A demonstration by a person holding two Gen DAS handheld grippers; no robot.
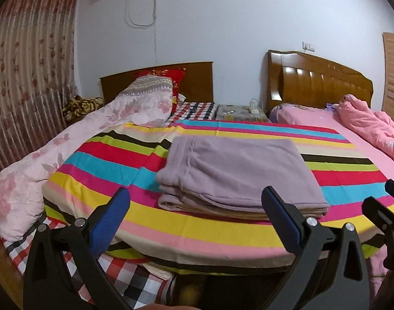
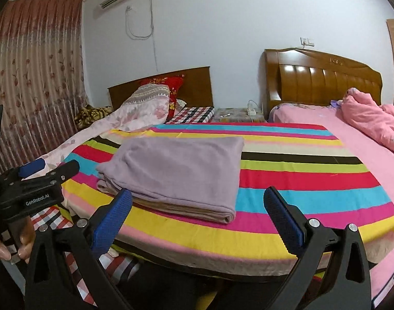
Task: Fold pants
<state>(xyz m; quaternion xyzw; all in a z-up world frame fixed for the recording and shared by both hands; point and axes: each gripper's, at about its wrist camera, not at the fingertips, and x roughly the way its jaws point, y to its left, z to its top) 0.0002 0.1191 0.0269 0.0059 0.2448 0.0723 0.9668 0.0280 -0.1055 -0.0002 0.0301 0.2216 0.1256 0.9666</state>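
Folded lilac pants (image 1: 238, 173) are shown lying flat on a striped sheet (image 1: 274, 232) spread over the bed, toward its near edge, with a beige inner layer exposed along the near fold. The pants' near edge is seen set back from the sheet's near edge, with a band of bare stripes between them. The left tool (image 1: 197, 219) is held released, its blue-padded fingers (image 1: 111, 219) spread wide, empty, and raised near the near edge of the bed, just short of the pants. The right tool (image 2: 197, 219) is likewise held released and empty, with its left finger overlapping the pants' near left corner in the right wrist view; contact cannot be told. Wide open sheet is left to the right of the pants and beyond them. The sheet is bounded on the left by a floral quilt (image 1: 67, 149) and on the right by pink bedding (image 2: 372, 139).
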